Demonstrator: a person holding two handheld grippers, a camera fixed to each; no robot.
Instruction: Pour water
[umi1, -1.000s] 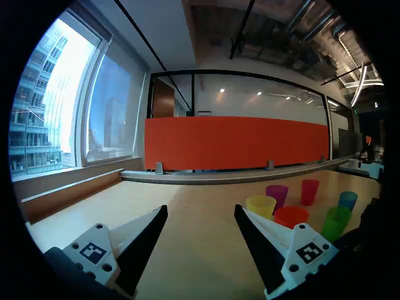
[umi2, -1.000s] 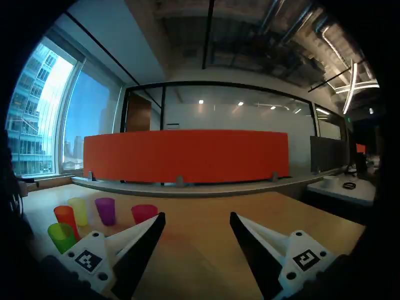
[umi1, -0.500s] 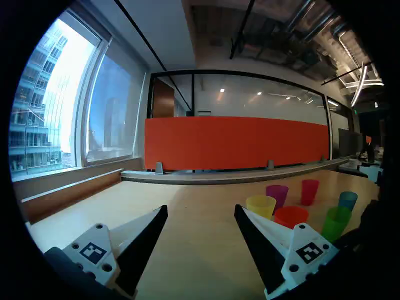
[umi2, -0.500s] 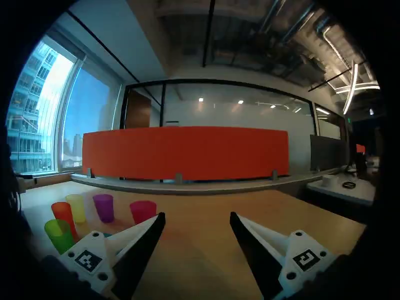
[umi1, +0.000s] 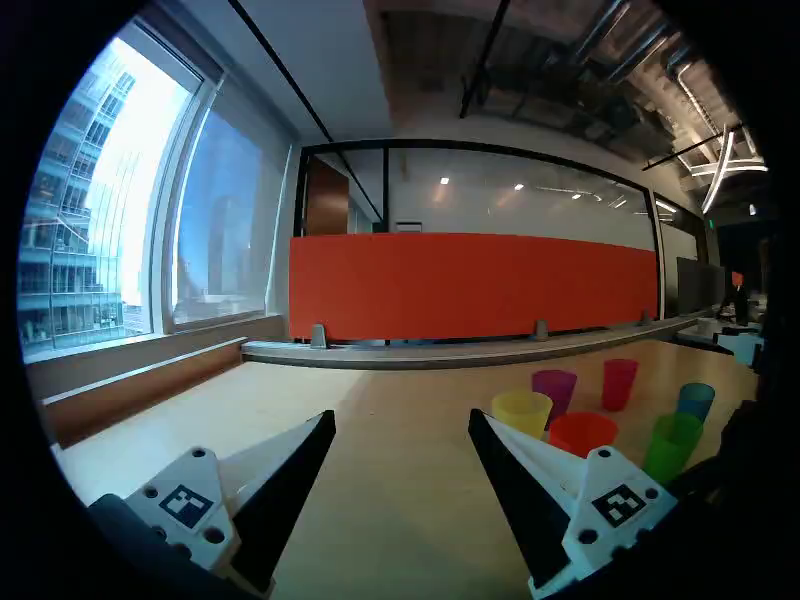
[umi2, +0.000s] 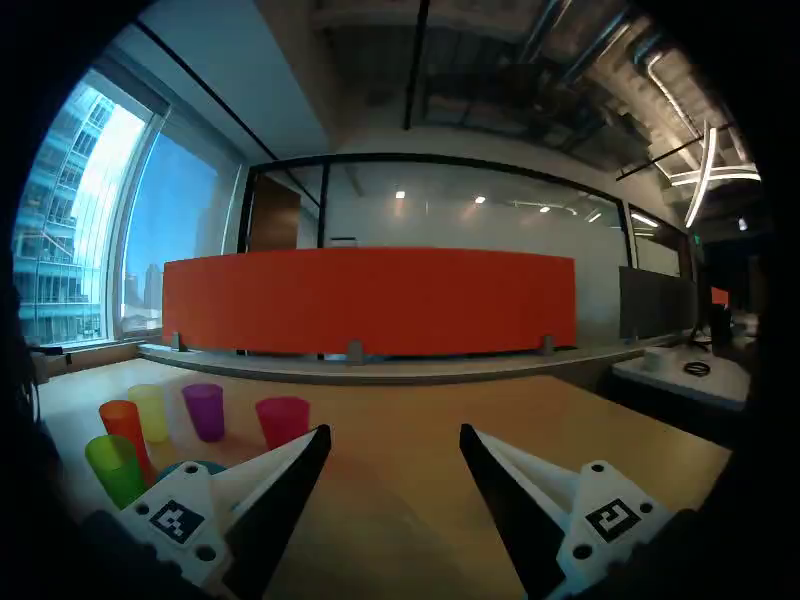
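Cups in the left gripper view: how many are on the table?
6, all at right: yellow cup nearest centre, purple cup behind it, red cup farther right, blue cup beyond, orange cup in front, green cup at the edge. More may be hidden.

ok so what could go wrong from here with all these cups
1. The orange translucent plastic cup stands close beside the yellow plastic cup and the green plastic cup. The left gripper, its jaws wide open, might knock a neighbour when reaching for one.
2. I cannot tell which cups hold water. A tipped one could spill over the light wooden table.
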